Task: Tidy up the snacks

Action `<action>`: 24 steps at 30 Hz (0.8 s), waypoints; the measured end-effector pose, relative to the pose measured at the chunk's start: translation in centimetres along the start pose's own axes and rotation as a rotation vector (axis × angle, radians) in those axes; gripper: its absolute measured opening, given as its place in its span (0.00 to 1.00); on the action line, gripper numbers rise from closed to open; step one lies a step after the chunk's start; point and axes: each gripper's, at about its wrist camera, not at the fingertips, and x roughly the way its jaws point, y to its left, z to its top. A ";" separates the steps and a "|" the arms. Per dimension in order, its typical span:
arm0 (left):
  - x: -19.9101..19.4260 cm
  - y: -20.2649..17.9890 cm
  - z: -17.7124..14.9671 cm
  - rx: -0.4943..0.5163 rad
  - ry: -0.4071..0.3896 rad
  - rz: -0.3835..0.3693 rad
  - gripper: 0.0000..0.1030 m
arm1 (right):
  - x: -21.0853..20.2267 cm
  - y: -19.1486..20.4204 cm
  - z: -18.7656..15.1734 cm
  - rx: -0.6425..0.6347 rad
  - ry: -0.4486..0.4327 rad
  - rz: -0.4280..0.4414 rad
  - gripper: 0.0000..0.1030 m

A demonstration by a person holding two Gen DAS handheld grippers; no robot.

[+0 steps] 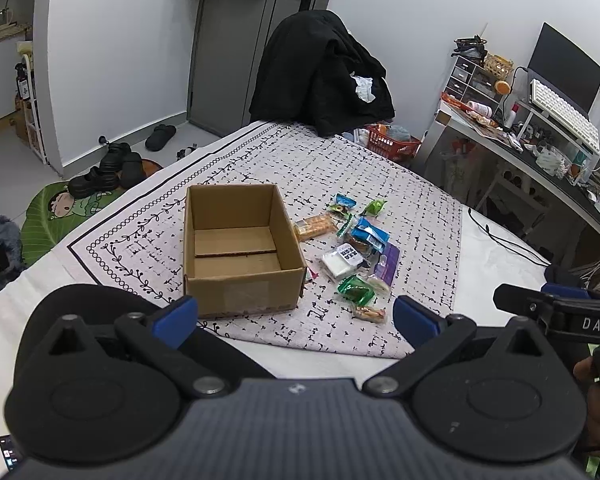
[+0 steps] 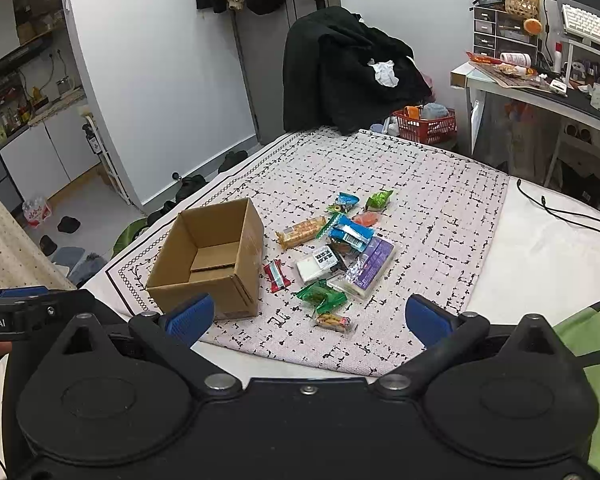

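An open, empty cardboard box point(image 1: 240, 248) stands on a patterned cloth point(image 1: 380, 184); it also shows in the right wrist view point(image 2: 212, 260). A pile of several wrapped snacks point(image 1: 356, 248) lies right of the box, also in the right wrist view point(image 2: 336, 252). A red packet point(image 2: 277, 276) lies beside the box. A small orange packet point(image 2: 332, 322) is nearest to me. My left gripper point(image 1: 296, 316) is open and empty, held back from the box's near wall. My right gripper point(image 2: 308, 316) is open and empty, near the cloth's front edge.
A chair draped with a black coat point(image 1: 320, 76) stands behind the table. A red basket point(image 1: 392, 142) sits on the floor. A cluttered desk point(image 1: 540, 136) with a keyboard is at the right. A black cable point(image 2: 560, 212) lies on the white surface at the right.
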 end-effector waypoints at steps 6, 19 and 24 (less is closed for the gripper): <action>-0.2 -0.2 -0.2 0.003 -0.004 -0.004 1.00 | -0.2 0.0 0.0 0.000 -0.004 -0.001 1.00; -0.5 -0.6 -0.2 0.003 -0.004 -0.011 1.00 | -0.5 0.0 -0.1 0.001 -0.008 0.001 1.00; -0.3 -0.6 0.0 0.003 0.006 -0.020 1.00 | -0.4 0.0 0.1 0.002 -0.007 0.007 1.00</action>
